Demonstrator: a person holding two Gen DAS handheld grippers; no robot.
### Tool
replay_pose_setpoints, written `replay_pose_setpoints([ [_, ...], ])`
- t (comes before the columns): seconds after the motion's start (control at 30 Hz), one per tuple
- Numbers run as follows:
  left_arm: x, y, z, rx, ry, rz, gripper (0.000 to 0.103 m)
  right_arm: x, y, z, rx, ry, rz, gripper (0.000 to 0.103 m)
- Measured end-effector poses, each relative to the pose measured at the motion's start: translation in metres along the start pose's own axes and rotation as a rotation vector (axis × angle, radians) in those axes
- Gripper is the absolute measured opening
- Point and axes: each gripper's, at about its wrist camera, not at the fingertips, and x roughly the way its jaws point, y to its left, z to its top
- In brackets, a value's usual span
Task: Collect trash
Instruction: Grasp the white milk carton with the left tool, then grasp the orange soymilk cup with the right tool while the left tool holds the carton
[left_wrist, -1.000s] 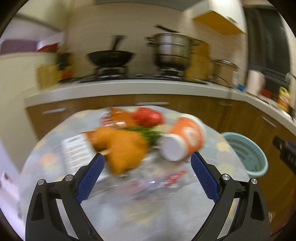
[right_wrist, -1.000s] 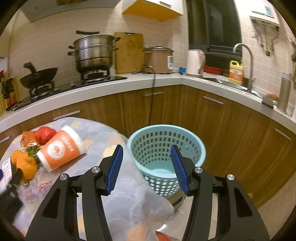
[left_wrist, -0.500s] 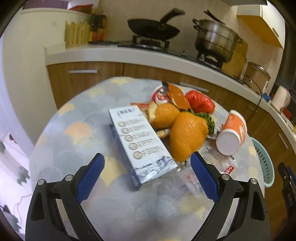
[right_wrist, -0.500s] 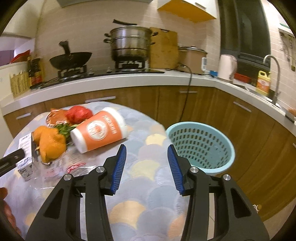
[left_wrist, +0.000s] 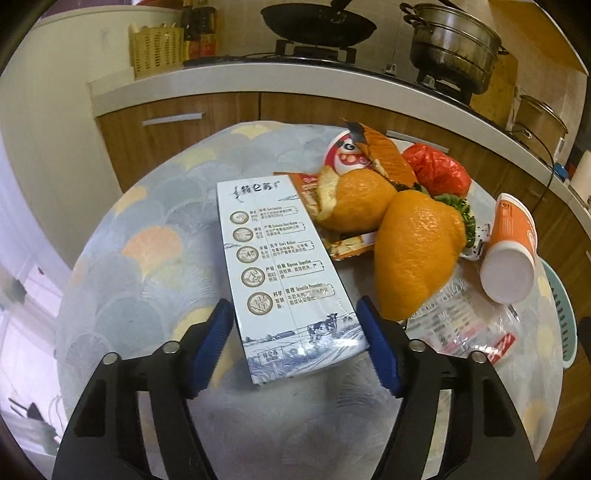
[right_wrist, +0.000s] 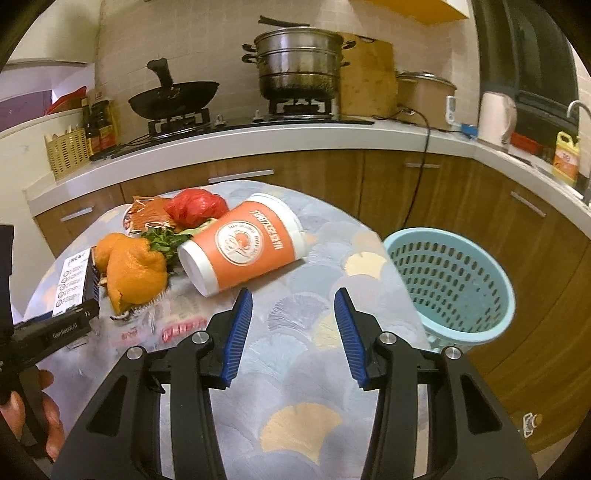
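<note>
1. Since the earlier frame the left gripper has dropped onto the milk carton; its jaws have just been closing and now straddle the carton's near end, contact unclear.
2. Carton lies flat on the round table, orange peel just right of it.
3. Right gripper: fingers half-spread, empty, near the tipped paper cup.
4. Blue basket stands right of the table.

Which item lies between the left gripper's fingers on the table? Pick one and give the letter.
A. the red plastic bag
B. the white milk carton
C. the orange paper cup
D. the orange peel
B: in the left wrist view the near end of the white milk carton sits between the blue pads of the left gripper, whose jaws have just been closing around it.
</note>
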Motion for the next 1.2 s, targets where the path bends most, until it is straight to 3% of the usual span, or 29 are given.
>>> replay_pose_setpoints([
  [0.23,-0.014,0.019,0.0,-0.025,-0.029,-0.028,0.064,0.013,0.031,0.011,-0.065,0.005,0.062,0.043],
  [0.37,-0.022,0.032,0.0,-0.052,-0.054,-0.036,0.063,0.017,0.05,0.003,-0.087,0.075,0.165,0.044],
  [0.5,-0.019,0.04,-0.001,-0.075,-0.064,-0.042,0.06,0.013,0.067,-0.013,-0.113,0.132,0.259,0.058],
  [0.57,-0.017,0.042,-0.003,-0.083,-0.072,-0.054,0.058,0.006,0.078,-0.022,-0.151,0.126,0.277,0.058],
  [0.9,-0.014,0.043,-0.005,-0.086,-0.084,-0.066,0.056,0.007,0.072,-0.037,-0.069,0.199,0.259,0.059],
  [1.07,-0.013,0.044,-0.005,-0.088,-0.084,-0.07,0.056,-0.004,0.088,-0.026,-0.13,0.103,0.203,0.058],
  [1.2,-0.013,0.044,-0.006,-0.09,-0.087,-0.078,0.056,0.013,0.062,0.004,-0.037,0.074,0.126,0.059],
])
